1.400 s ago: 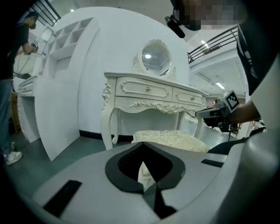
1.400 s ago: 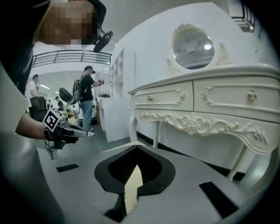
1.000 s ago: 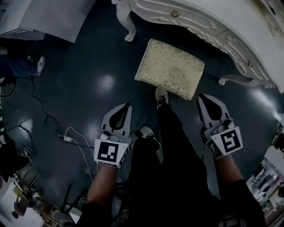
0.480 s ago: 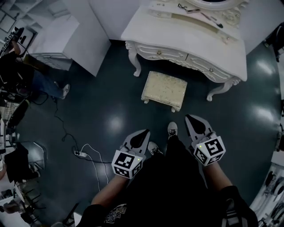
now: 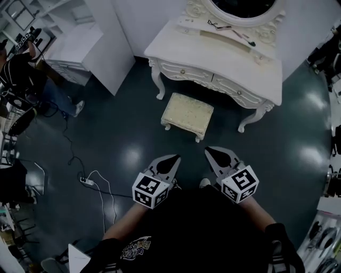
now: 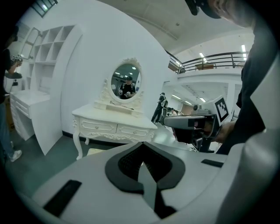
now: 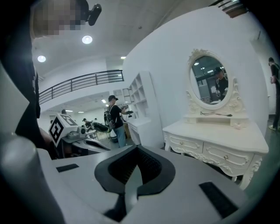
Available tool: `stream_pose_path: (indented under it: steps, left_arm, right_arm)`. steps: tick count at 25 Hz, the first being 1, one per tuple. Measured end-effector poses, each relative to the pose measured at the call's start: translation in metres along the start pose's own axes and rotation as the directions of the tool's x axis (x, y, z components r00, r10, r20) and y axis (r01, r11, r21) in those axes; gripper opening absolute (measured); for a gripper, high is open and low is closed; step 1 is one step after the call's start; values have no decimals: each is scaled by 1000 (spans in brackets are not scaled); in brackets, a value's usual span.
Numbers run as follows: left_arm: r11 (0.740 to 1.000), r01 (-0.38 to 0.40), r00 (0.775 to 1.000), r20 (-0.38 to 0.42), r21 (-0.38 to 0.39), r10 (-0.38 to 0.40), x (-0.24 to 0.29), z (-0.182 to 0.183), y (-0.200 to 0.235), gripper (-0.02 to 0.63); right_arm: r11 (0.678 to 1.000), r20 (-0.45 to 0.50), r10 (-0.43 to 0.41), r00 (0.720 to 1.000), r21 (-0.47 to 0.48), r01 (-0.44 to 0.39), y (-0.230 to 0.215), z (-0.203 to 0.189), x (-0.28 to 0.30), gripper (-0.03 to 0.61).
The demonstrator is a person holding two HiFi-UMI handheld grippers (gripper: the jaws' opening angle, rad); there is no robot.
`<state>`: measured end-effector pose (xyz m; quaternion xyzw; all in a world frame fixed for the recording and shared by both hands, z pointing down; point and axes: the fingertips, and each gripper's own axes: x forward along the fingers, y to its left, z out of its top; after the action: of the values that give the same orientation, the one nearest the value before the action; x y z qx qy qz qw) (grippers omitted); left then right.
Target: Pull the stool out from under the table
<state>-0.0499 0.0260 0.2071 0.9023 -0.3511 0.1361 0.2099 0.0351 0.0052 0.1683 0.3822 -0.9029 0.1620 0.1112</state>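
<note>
The left gripper [image 5: 171, 160] and the right gripper [image 5: 213, 153] are held side by side in front of the person's body, a little apart, both pointing toward the furniture. In each gripper view the two jaws are pressed together with no gap, and nothing is between them. Just below the right gripper the tip of one shoe [image 5: 205, 183] shows on the dark floor [image 5: 114, 125].

To the left of the person a white cable [image 5: 100, 184] with a power strip lies in loops on the floor, near the left gripper but not under it. Between the grippers and the stool [image 5: 187, 114] there is a band of bare, shiny floor.

The stool, with a cream patterned cushion and short white legs, stands on the floor in front of the white dressing table [image 5: 213, 56]. It is nearer to the table's left front leg [image 5: 158, 85] than to the right one [image 5: 250, 118]. Nearly the whole seat lies outside the table's front edge, and only its far edge is close to that edge. Bare floor surrounds the other three sides of the stool.

Further left, a tall white panel [image 5: 109, 50] stands near the table's corner, and beyond it a second person [image 5: 29, 80] stands by white shelves. Behind the table top the oval mirror [image 5: 248, 8] is against the wall.
</note>
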Motion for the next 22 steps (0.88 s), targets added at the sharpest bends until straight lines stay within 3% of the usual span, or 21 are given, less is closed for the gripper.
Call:
stream_pose_path:
  steps: [6, 16, 22]
  left_arm:
    - [1000, -5, 1000, 3, -19, 5, 29, -2, -61, 8]
    - [999, -42, 999, -11, -19, 41, 65, -23, -125, 8]
    - [998, -70, 997, 11, -1, 70, 74, -19, -146, 8]
  right_arm:
    - [997, -26, 72, 997, 19, -72, -14, -19, -46, 28]
    - [977, -74, 211, 975, 44, -208, -23, -62, -96, 28]
    - [975, -57, 223, 973, 41, -220, -36, -61, -116, 28]
